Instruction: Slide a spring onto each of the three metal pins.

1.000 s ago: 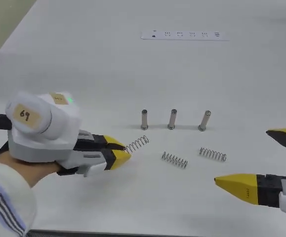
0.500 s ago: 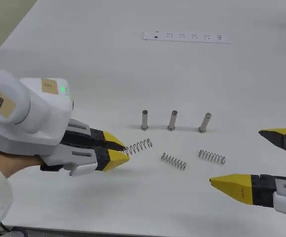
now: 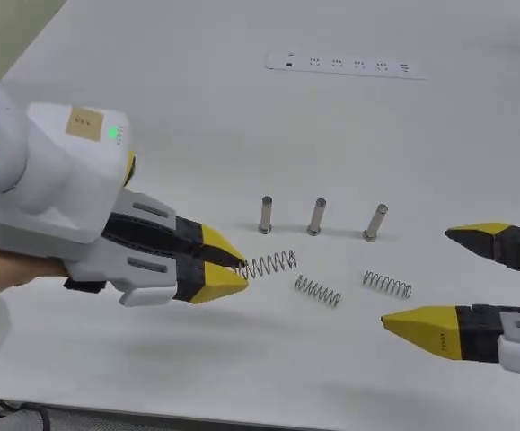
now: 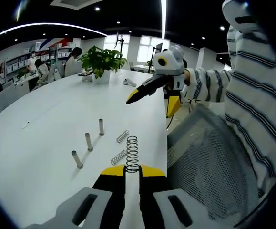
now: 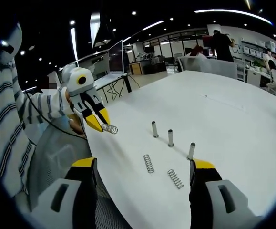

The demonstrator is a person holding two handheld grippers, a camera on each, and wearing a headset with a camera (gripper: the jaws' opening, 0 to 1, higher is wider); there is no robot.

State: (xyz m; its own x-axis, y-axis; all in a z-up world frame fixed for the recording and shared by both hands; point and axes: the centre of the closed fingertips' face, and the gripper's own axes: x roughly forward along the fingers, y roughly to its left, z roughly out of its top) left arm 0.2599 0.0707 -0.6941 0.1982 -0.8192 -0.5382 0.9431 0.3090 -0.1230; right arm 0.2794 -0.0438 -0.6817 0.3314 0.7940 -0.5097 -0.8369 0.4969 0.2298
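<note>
Clamped in the left gripper (image 3: 242,272) at 9 o'clock of the head view: a held spring (image 3: 268,264), pinched by one end and sticking out toward 3 o'clock. Spread wide at 4 o'clock, the right gripper (image 3: 417,277) — nothing between its jaws. Upright in a row near centre on the table (image 3: 197,117), three metal pins (image 3: 317,216), all bare. Flat at 6 o'clock of the pins — two loose springs (image 3: 318,291), apart from each other.
</note>
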